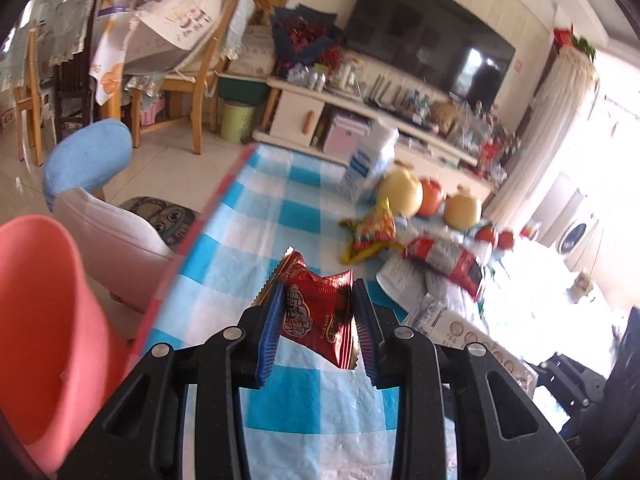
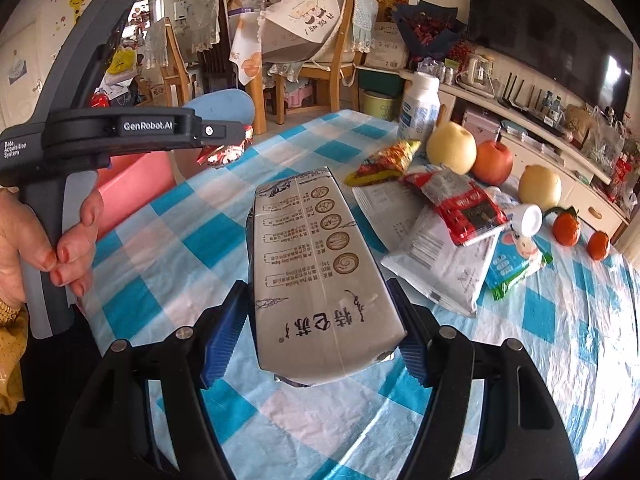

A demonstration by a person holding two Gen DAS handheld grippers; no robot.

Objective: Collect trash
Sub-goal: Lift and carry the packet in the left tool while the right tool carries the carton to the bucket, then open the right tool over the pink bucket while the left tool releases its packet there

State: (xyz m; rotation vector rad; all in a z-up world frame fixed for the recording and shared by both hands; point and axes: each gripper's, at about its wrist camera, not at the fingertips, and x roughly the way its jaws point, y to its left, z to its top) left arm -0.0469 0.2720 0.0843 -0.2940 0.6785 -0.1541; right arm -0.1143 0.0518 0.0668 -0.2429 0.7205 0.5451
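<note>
My left gripper (image 1: pixel 316 308) is shut on a red snack wrapper (image 1: pixel 320 312) and holds it above the blue-checked table near its left edge; the wrapper also shows in the right wrist view (image 2: pixel 224 152). A pink bin (image 1: pixel 44 320) stands just left of the table, below the left gripper. My right gripper (image 2: pixel 324 320) is shut on a grey milk carton (image 2: pixel 320 272) lying lengthwise over the table. More trash lies ahead: a red-yellow wrapper (image 2: pixel 384 160), a red-silver packet (image 2: pixel 460 204), a white bag (image 2: pixel 444 264) and a small blue-green pouch (image 2: pixel 516 260).
A white bottle (image 2: pixel 418 106), two pears (image 2: pixel 452 148), an apple (image 2: pixel 492 160) and two tangerines (image 2: pixel 566 228) stand at the table's far side. A blue-backed chair (image 1: pixel 88 160) sits left of the table. A TV cabinet (image 1: pixel 360 120) and dining chairs stand behind.
</note>
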